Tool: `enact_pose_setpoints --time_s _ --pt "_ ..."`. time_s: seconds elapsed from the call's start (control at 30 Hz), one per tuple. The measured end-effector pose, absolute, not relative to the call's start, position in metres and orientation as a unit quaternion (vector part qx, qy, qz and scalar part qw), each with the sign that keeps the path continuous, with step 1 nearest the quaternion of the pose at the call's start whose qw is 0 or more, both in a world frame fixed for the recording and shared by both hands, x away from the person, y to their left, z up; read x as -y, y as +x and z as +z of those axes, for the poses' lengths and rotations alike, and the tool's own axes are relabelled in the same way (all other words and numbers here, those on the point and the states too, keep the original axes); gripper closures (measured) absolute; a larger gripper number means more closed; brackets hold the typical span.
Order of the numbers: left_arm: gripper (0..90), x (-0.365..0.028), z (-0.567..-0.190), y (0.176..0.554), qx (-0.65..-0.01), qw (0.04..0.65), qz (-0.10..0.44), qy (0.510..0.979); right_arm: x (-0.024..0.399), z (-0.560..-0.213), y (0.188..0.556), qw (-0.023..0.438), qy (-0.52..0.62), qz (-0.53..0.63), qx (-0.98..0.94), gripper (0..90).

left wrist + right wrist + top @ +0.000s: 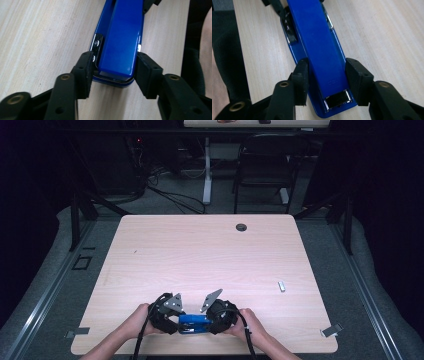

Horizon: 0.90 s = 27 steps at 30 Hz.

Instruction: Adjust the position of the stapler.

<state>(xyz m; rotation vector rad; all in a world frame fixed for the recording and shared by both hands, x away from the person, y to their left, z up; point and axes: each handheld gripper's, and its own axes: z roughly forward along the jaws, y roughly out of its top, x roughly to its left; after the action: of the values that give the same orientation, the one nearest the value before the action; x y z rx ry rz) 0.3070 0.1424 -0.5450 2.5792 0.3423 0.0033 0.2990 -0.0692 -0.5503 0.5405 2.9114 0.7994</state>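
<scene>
You have the blue stapler (pixel 194 323) pinched at both ends, left tool (pixel 112 72) and right tool (pixel 325 80) each clamped on it; next, lift it level off the table (pixel 200 250).

The small silver object (pixel 282 286) on the table is too small to identify.
</scene>
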Motion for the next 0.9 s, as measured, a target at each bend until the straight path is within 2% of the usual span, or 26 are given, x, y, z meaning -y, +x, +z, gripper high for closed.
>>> enact_pose_setpoints --time_s 0.1,0.2,0.37,0.5,0.9 --pt "62.1 -0.141 -0.545 0.306 -0.123 0.273 -0.002 0.954 0.070 -0.551 0.298 0.040 0.171 0.263 -0.949 54.7" --pt "62.6 -0.142 -0.545 0.306 -0.119 0.271 0.002 0.955 0.070 -0.551 0.298 0.045 0.167 0.265 -0.949 54.9" --pt "61.7 -0.143 -0.544 0.307 -0.114 0.272 0.006 0.955 0.072 -0.548 0.297 0.030 0.176 0.272 -0.946 59.8" --pt "61.4 -0.143 -0.543 0.306 -0.109 0.272 0.007 0.956 0.067 -0.546 0.290 0.049 0.162 0.261 -0.950 61.3" --pt "58.9 -0.146 -0.536 0.307 -0.109 0.285 0.009 0.952 0.065 -0.536 0.283 0.063 0.155 0.267 -0.949 63.8"
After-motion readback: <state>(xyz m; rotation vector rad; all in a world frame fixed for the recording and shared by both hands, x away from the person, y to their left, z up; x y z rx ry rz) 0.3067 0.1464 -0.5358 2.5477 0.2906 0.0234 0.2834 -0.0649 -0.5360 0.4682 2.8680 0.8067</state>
